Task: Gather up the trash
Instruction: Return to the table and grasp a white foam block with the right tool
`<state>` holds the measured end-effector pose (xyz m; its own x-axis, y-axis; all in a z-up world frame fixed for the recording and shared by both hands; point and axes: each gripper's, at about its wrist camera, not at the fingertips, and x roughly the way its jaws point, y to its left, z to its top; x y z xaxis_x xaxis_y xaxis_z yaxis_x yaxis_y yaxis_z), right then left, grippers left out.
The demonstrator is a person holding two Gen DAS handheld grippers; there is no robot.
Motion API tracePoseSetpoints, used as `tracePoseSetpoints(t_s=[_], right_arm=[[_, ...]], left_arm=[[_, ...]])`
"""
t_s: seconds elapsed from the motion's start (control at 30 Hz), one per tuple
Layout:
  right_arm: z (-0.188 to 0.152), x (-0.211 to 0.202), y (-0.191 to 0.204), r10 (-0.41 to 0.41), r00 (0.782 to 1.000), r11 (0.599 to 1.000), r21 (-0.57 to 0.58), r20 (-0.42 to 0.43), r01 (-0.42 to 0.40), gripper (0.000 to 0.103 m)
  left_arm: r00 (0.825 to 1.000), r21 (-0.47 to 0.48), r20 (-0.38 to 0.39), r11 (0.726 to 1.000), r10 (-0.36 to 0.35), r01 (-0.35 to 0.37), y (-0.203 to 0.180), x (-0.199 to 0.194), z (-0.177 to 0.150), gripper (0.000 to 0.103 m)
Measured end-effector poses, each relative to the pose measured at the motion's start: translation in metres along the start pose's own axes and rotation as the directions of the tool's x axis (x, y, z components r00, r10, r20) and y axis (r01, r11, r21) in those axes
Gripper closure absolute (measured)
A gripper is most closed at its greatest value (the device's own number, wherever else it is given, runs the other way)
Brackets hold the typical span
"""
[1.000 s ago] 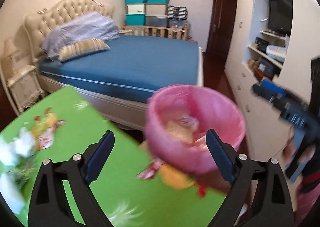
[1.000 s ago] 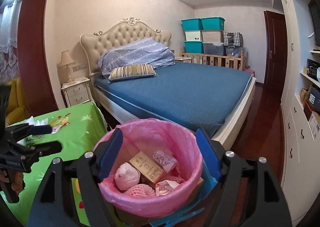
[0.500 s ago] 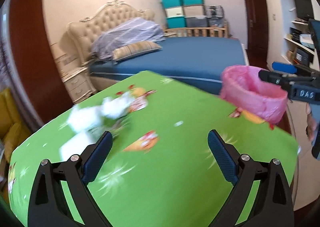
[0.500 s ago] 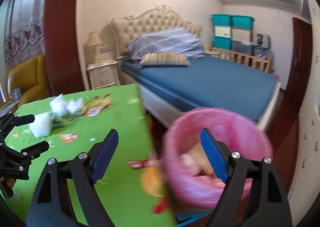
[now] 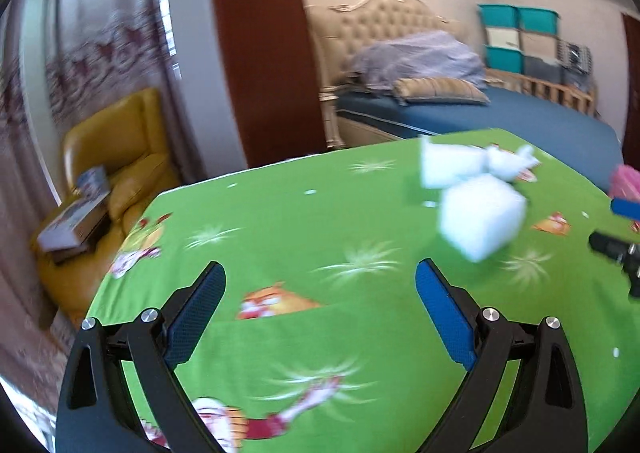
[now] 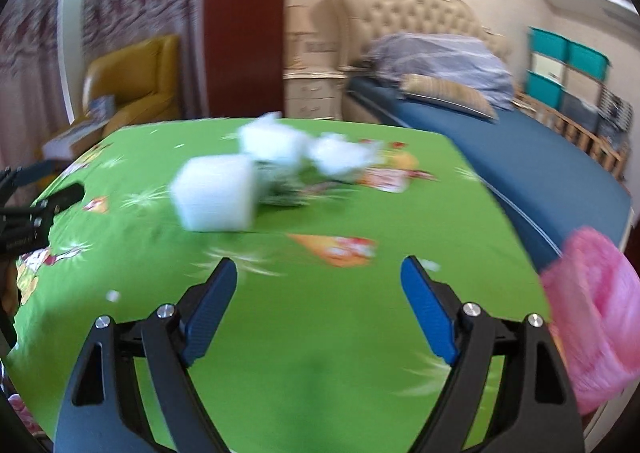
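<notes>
So both cameras had swung away from the pink bin (image 6: 592, 317) over the last second and were now looking across the green desk (image 5: 320, 237) at the leftover trash. A second back the right hand-held gripper (image 6: 319, 285) was hanging right over the bin, full of boxes and wrappers; now the bin sat off at the desk's right edge, blurry. Looked to me like a drop-off was done and the next pickup was starting. Left hand-held gripper (image 5: 320, 289) had its jaws spread wide with nothing between them, same for the right one. What was left: a white foam block (image 6: 214, 199) nearest, another white block (image 6: 272, 141) and a crumpled white wad (image 6: 340, 153) just behind it, bunched together mid-desk. Everything was motion-blurred, so I couldn't tell what the dark stuff under the pile was. The block seemed the obvious next grab.
</notes>
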<state>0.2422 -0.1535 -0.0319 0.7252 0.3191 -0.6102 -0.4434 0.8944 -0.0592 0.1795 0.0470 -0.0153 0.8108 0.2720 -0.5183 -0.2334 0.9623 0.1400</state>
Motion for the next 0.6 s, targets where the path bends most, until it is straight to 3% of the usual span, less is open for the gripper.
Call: tracePoseSetpoints(t_s=[0.27,0.43,0.57,0.6], right_arm=[[0.034,0.042,0.05,0.039,0.998,0.999,-0.005,-0.056,-0.039,0.016],[0.052,0.069,0.057,0.004,0.996,1.0,0.015,-0.085,-0.003,0.016],[0.052,0.082,0.056,0.021,0.994,0.999,0.032,-0.11,-0.017,0.017],[0.05,0.083,0.057,0.025,0.992,1.0,0.018,-0.122,-0.023,0.022]], left_arm=[[1.0,-0.077,-0.011,0.997,0.005,-0.006,0.05,-0.004,-0.019,0.013],[0.999,-0.102,-0.031,0.995,-0.018,0.015,0.056,-0.005,-0.027,0.013],[0.999,-0.104,-0.04,0.994,-0.03,0.026,0.052,-0.003,-0.027,0.013],[0.998,-0.104,-0.043,0.994,-0.034,0.029,0.05,-0.004,-0.026,0.013]])
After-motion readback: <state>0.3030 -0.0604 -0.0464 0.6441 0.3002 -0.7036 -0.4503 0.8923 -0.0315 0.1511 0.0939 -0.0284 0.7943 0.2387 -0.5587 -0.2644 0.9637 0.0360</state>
